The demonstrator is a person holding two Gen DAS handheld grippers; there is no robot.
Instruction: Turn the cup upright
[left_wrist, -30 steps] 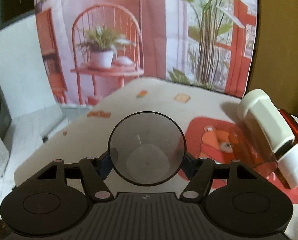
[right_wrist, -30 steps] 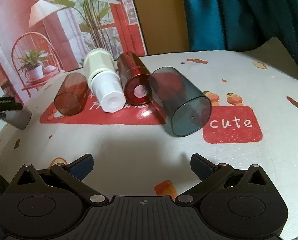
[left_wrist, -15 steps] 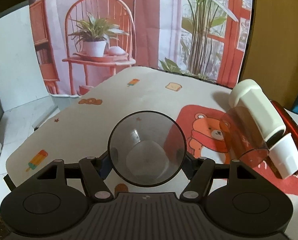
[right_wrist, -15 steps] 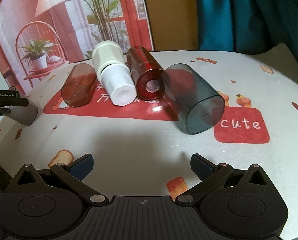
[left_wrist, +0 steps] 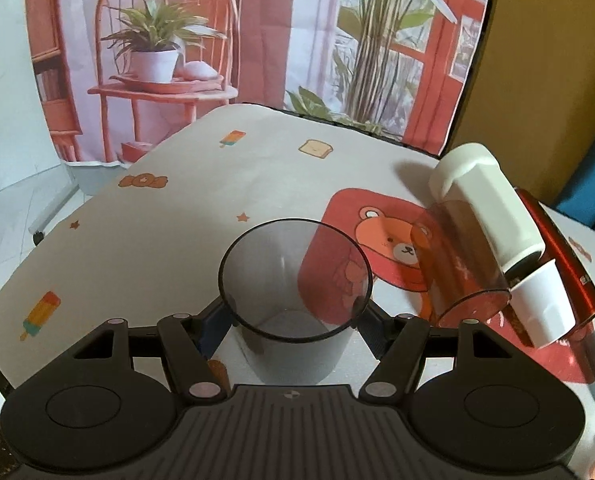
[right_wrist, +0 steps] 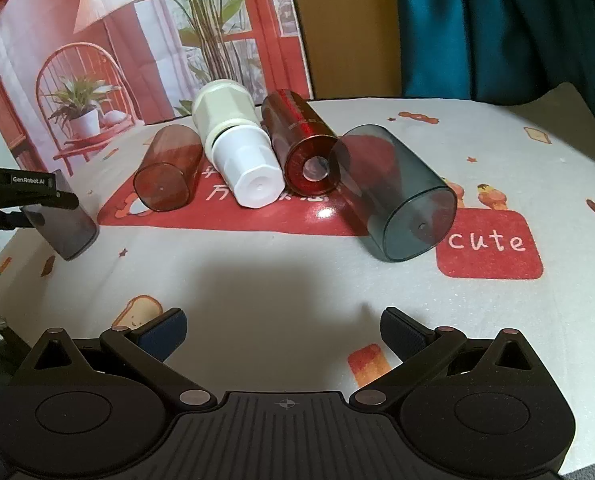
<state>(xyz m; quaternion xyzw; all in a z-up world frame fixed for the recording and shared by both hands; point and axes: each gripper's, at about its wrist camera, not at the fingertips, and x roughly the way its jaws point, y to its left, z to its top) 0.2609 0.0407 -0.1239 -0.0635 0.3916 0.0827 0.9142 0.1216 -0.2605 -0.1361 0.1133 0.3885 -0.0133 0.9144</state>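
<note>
Left wrist view: my left tool [left_wrist: 295,312] is closed onto the small smoky-grey translucent plastic cup [left_wrist: 293,304], one finger on each side of its wall. The cup's open mouth faces up and towards the camera, tilted; whether its base touches the cloth-covered surface [left_wrist: 201,216] I cannot tell. To its right lie a translucent brown tumbler [left_wrist: 457,272], a white plastic bottle [left_wrist: 493,224] and a dark red cylindrical flask [left_wrist: 557,256], all on their sides.

Right wrist view: my right tool [right_wrist: 283,330] stands wide open, holding nothing, above the surface. A large blue-grey translucent cup [right_wrist: 397,196] lies on its side ahead, touching the flask.
</note>
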